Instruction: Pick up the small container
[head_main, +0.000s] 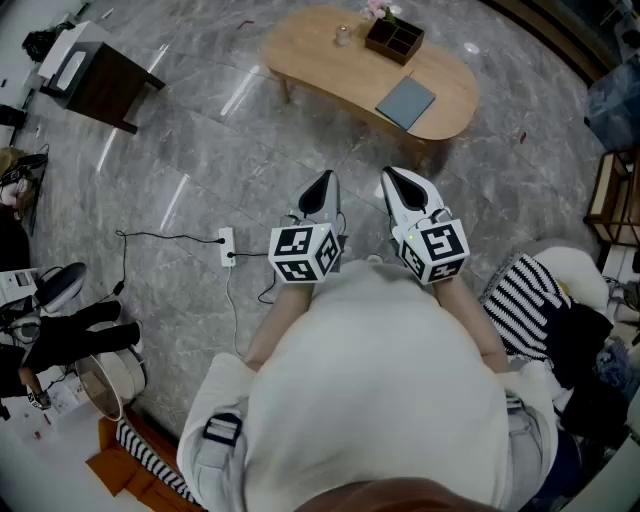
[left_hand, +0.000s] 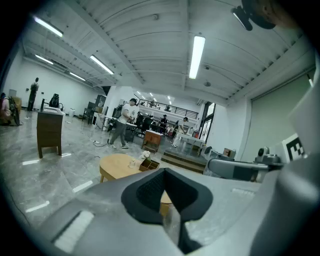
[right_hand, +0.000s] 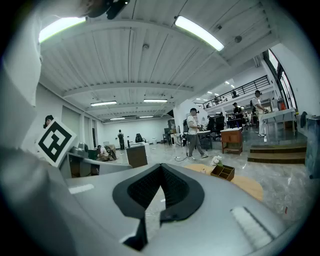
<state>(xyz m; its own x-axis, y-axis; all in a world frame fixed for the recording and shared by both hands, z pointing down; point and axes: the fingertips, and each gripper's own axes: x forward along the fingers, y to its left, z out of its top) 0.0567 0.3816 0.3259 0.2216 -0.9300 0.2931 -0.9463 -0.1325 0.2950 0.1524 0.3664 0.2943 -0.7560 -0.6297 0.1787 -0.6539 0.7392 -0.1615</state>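
Observation:
The small container (head_main: 343, 35), a clear glass jar, stands on the far end of a light wooden table (head_main: 330, 65). It sits beside a dark divided box (head_main: 394, 40) that holds flowers. In the left gripper view the small container (left_hand: 132, 163) shows on the table just past the jaws. My left gripper (head_main: 322, 182) and right gripper (head_main: 392, 176) are held side by side close to the person's chest. Both point toward the table and are well short of it over the floor. The pads of each meet at the tips, with nothing between them.
A blue-grey notebook (head_main: 406, 102) lies on the table's near end. On the marble floor a power strip (head_main: 227, 246) with a cable lies to the left. A dark side table (head_main: 100, 80) stands at the far left, and striped cloth (head_main: 525, 300) lies at the right. People walk in the background (left_hand: 121, 131).

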